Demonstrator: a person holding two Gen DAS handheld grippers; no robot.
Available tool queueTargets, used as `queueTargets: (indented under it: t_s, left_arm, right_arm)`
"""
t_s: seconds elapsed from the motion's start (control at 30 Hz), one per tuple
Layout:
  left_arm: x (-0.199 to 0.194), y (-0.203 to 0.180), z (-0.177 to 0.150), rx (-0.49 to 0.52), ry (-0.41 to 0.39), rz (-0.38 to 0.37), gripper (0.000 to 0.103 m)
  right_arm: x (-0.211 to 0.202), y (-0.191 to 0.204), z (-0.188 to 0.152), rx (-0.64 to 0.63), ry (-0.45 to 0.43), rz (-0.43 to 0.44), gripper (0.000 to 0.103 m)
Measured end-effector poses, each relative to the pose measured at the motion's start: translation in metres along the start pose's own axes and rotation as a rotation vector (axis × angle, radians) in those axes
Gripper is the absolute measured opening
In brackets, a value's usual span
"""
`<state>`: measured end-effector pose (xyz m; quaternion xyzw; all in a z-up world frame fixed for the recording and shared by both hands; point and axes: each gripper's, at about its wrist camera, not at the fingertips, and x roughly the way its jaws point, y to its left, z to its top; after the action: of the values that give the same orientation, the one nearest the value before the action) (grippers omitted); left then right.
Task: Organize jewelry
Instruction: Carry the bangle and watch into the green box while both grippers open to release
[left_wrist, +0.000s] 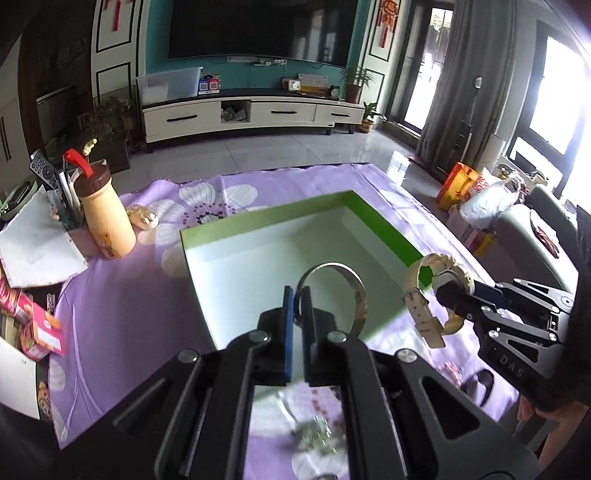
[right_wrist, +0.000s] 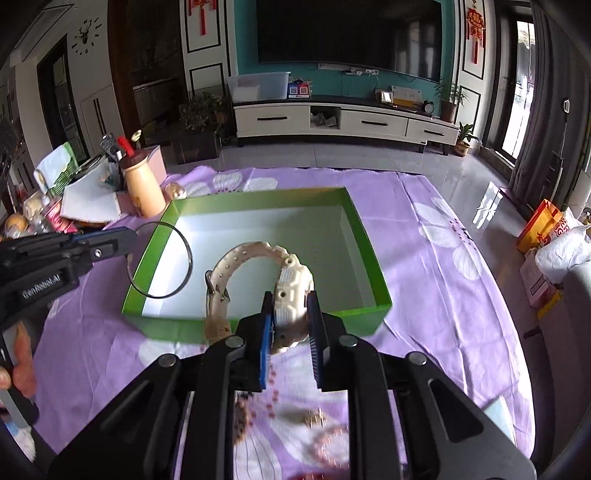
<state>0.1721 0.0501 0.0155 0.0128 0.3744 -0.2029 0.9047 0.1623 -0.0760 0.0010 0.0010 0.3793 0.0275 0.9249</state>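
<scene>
A green box (left_wrist: 388, 227) with a white inside stands open on the purple flowered cloth (left_wrist: 122, 295); it also shows in the right wrist view (right_wrist: 369, 254). My left gripper (left_wrist: 298, 295) is shut on a thin silver bangle (left_wrist: 354, 288) and holds it over the box's near edge; the bangle (right_wrist: 184, 247) shows at the box's left wall in the right wrist view. My right gripper (right_wrist: 290, 317) is shut on a cream wristwatch (right_wrist: 291, 291) held above the box's near wall. The watch (left_wrist: 439, 277) hangs at the box's right corner in the left wrist view.
A tan bottle (left_wrist: 107, 218) with a red straw stands left of the box beside papers and snack packs (left_wrist: 37, 325). Loose beads and small jewelry (right_wrist: 325, 424) lie on the cloth under my right gripper. Bags (left_wrist: 480, 192) sit on the floor at right.
</scene>
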Motion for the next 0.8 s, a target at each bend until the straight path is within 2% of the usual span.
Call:
queueTargets:
  t_s: [0.27, 0.5, 0.6, 0.67, 0.73, 0.8]
  left_arm:
    - [0.068, 0.016, 0.014, -0.037, 0.091, 0.039, 0.003]
    - [0.103, 0.019, 0.01, -0.033, 0.153, 0.063, 0.004]
    - [0.109, 0.019, 0.009, -0.029, 0.166, 0.069, 0.004]
    - [0.106, 0.019, 0.009, -0.033, 0.157, 0.072, 0.014]
    - [0.099, 0.021, 0.01, -0.039, 0.137, 0.073, 0.042]
    - [0.092, 0.021, 0.011, -0.044, 0.115, 0.074, 0.05]
  right_arm:
    - [0.068, 0.006, 0.021, 0.017, 0.085, -0.018, 0.017]
    - [0.104, 0.005, 0.019, 0.03, 0.14, -0.033, 0.018]
    - [0.104, 0.002, 0.021, 0.039, 0.129, -0.046, 0.027]
    - [0.098, -0.002, 0.021, 0.048, 0.115, -0.046, 0.033]
    - [0.09, -0.006, 0.019, 0.062, 0.094, -0.037, 0.042]
    - [0.079, -0.012, 0.016, 0.083, 0.071, -0.026, 0.043]
